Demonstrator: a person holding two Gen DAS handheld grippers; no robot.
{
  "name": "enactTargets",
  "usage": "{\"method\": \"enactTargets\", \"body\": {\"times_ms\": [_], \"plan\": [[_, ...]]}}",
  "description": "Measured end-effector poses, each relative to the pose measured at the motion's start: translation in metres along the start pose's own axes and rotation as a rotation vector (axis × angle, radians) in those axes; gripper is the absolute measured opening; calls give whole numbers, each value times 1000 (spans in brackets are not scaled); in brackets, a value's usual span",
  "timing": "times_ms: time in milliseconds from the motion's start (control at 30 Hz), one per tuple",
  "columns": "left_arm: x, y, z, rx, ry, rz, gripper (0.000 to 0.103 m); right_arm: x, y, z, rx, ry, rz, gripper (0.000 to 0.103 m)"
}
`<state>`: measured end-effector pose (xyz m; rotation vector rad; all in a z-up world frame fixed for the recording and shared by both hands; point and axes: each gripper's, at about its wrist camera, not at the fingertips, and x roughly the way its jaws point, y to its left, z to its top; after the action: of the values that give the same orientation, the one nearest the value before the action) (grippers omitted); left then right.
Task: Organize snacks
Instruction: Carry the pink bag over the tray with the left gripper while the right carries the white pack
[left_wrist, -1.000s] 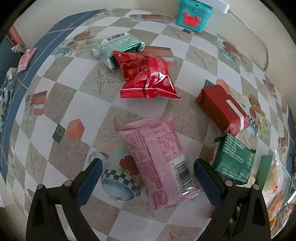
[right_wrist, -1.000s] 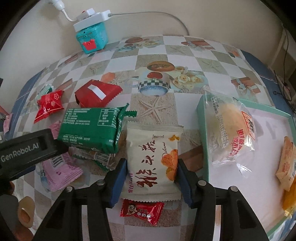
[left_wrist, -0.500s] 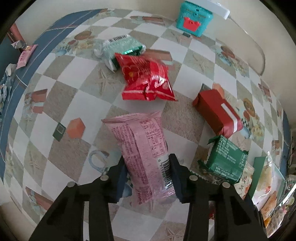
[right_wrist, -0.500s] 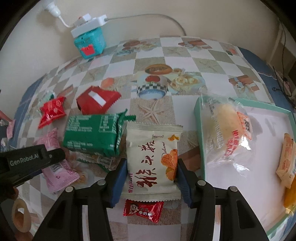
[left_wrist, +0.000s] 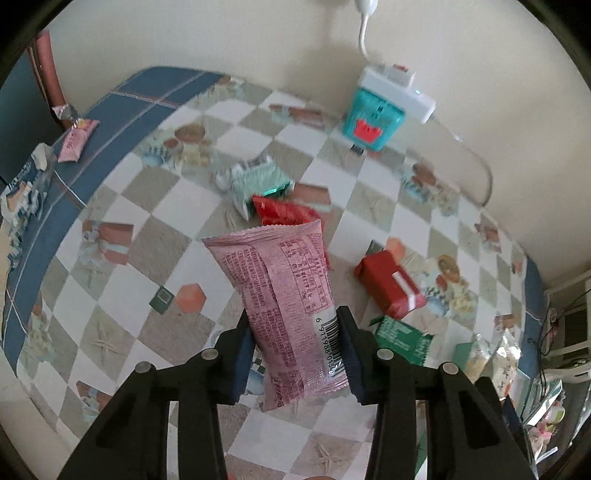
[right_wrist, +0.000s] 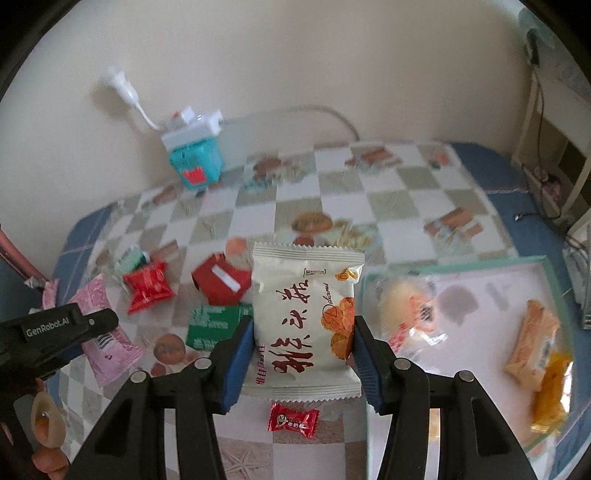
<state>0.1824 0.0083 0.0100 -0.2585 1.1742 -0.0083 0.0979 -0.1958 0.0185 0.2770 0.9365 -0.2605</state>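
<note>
We have a packet clamped in each hand-held gripper, both clear of the checked, picture-printed surface (left_wrist: 110, 206). The left hand-held gripper (left_wrist: 295, 354) is clenched on the long pink foil snack packet (left_wrist: 284, 295), its blue pads (left_wrist: 242, 354) pressing the lower half near the barcode, the top end sticking up and forward. The right hand-held gripper (right_wrist: 303, 363) grips the white, cream-coloured biscuit packet with red lettering (right_wrist: 306, 314) across its lower sides.

We judge this to be the carrying step: two snacks picked, not yet placed. The shallow green-rimmed white tray (right_wrist: 480, 273) lies to the right in the right wrist view and already holds a clear-wrapped bun (right_wrist: 402, 314) and orange-wrapped bars (right_wrist: 535, 339), so it looks like the destination. Next we need to swing both packets over its rim and release them onto bare tray floor, without crushing the bun. Still loose on the surface are a red box (right_wrist: 221, 284), a red crinkled packet (right_wrist: 147, 288), a green packet (right_wrist: 212, 325) and a small red candy (right_wrist: 293, 421).
</note>
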Motion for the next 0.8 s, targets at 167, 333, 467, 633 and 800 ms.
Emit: {"method": "enactTargets", "body": {"times_ms": [167, 333, 467, 633, 800], "plan": [[-16, 0, 0, -6, -19, -26, 44, -17, -12, 6, 19, -30, -23, 55], [-32, -9, -2, 1, -47, -46, 44, -28, -33, 8, 68, -38, -43, 55], [-40, -22, -6, 27, -55, -63, 44, -39, -58, 10, 118, -47, -77, 55], [-47, -41, -13, 67, -61, -90, 44, -53, -97, 12, 198, -66, -108, 55], [-56, -69, -24, 130, -68, -115, 44, -72, -138, 11, 280, -95, -147, 55]]}}
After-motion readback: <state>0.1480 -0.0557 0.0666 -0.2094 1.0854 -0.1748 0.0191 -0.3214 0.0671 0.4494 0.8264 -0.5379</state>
